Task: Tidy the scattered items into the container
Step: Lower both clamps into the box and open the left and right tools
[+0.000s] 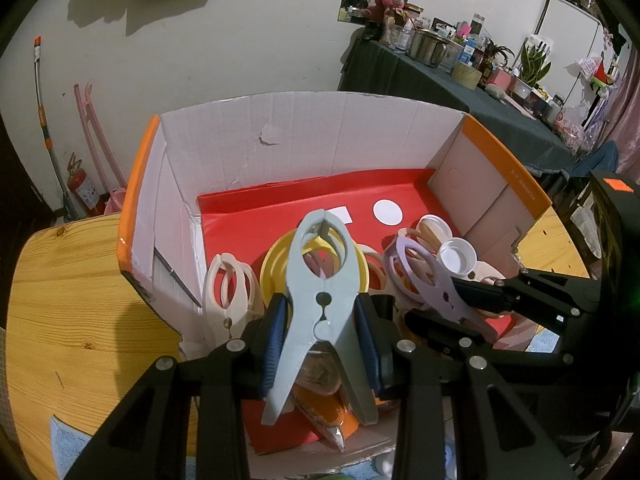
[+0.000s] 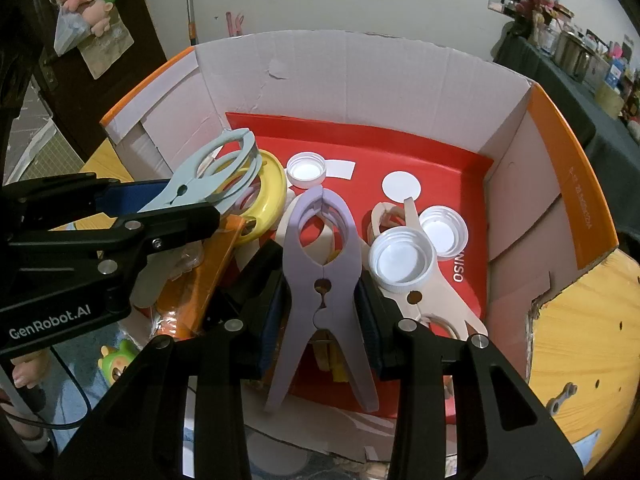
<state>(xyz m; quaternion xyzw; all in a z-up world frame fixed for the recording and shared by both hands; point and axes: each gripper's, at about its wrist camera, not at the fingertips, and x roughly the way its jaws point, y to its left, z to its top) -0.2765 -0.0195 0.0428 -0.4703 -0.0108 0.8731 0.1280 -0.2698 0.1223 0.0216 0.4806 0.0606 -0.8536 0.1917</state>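
Observation:
The container is an open cardboard box (image 1: 304,136) with orange rims and a red floor, also in the right wrist view (image 2: 360,80). My left gripper (image 1: 322,320) is shut on a pale blue clothes peg (image 1: 320,280), held over the box; it also shows in the right wrist view (image 2: 200,184). My right gripper (image 2: 322,304) is shut on a lilac clothes peg (image 2: 320,256), seen in the left wrist view (image 1: 432,280) too. In the box lie a yellow ring (image 2: 272,184), cream pegs (image 2: 432,300), white bottle caps (image 2: 402,260) and an orange packet (image 2: 200,280).
The box stands on a round wooden table (image 1: 60,300). A blue cloth (image 1: 68,444) lies at the table's near edge. A dark-clothed side table (image 1: 460,80) crowded with items stands at the back right. A small green toy (image 2: 120,360) lies low at the left.

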